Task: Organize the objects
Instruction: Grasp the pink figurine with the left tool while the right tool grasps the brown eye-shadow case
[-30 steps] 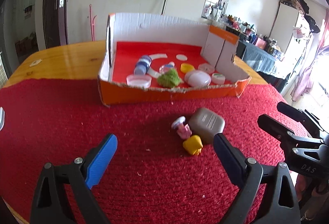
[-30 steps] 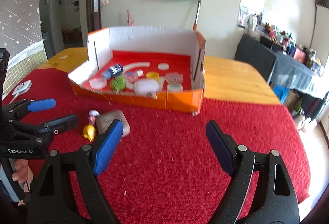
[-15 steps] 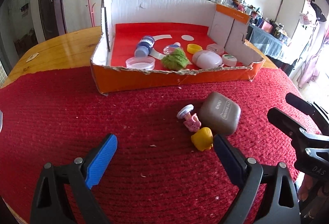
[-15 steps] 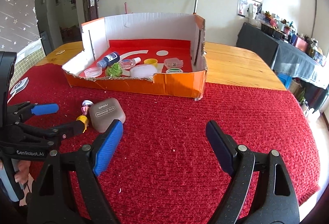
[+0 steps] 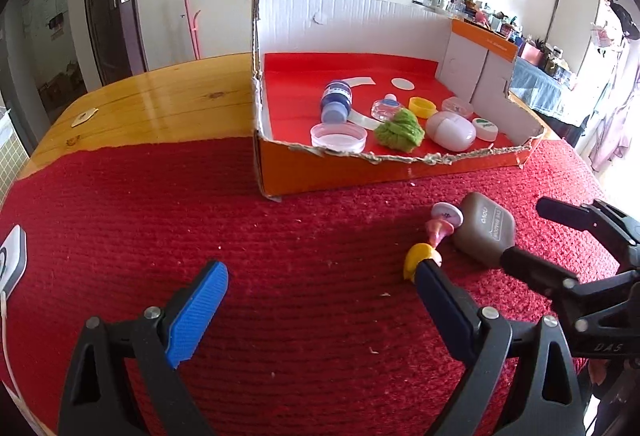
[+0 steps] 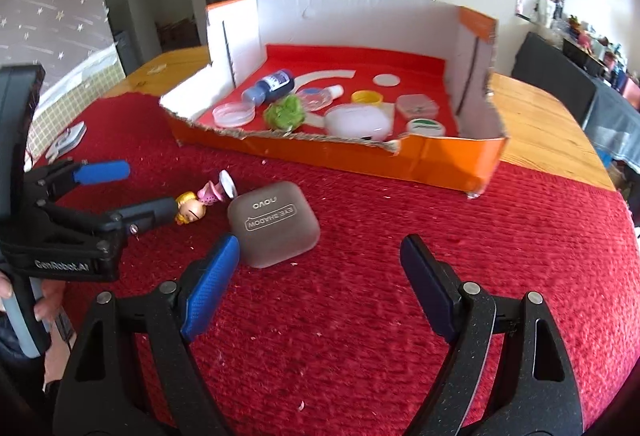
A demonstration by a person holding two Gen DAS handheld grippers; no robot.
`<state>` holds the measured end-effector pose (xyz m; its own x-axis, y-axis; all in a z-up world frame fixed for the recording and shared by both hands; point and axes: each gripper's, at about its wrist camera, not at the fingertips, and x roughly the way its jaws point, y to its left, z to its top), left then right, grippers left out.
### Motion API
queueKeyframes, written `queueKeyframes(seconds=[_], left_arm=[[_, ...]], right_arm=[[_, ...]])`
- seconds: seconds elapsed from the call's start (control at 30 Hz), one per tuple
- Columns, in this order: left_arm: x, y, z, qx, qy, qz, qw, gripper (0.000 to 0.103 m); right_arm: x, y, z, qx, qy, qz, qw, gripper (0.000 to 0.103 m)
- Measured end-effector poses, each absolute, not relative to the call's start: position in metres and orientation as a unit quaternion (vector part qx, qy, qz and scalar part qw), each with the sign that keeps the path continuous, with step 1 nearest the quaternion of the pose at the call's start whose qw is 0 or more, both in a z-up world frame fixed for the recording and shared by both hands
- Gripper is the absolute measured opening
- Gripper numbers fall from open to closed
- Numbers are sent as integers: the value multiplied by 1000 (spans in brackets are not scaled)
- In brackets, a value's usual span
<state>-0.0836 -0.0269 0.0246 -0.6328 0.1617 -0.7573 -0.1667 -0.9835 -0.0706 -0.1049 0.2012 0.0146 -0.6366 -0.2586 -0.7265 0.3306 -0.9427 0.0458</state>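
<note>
Lying on the red surface (image 6: 360, 316) before the box (image 6: 440, 159), the eyeshadow case (image 6: 276, 224) and doll (image 6: 196, 205) sit side by side. Left gripper (image 5: 320, 296) gapes, one finger touching the doll's head; right gripper (image 6: 320, 268) gapes empty, one finger just beside the case.

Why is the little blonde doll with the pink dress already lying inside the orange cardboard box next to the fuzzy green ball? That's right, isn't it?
Not quite. The little blonde doll in the pink dress lies outside the orange cardboard box, on the red cloth beside the brown square eye-shadow case. Only the fuzzy green ball is inside. The right wrist view shows this.
</note>
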Motion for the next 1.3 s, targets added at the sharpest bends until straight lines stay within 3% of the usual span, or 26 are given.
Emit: queueKeyframes(seconds=[0.23, 0.47, 0.6, 0.67, 0.83, 1.3], left_arm=[[-87, -25, 25, -425, 8, 894, 143, 96], [-88, -3, 24, -429, 50, 884, 178, 80], [-91, 6, 23, -426, 69, 883, 185, 77], [-94, 10, 23, -427, 76, 881, 188, 70], [-99, 15, 25, -429, 87, 878, 194, 64], [-105, 21, 26, -428, 64, 877, 209, 36]], right_arm=[[-114, 191, 6, 416, 68, -889, 180, 83], [-119, 191, 6, 427, 85, -877, 206, 83], [-120, 193, 8, 427, 87, -873, 219, 83], [-121, 191, 8, 428, 90, -871, 225, 82], [-122, 182, 6, 427, 110, -867, 231, 82], [-129, 168, 5, 421, 129, -862, 253, 58]])
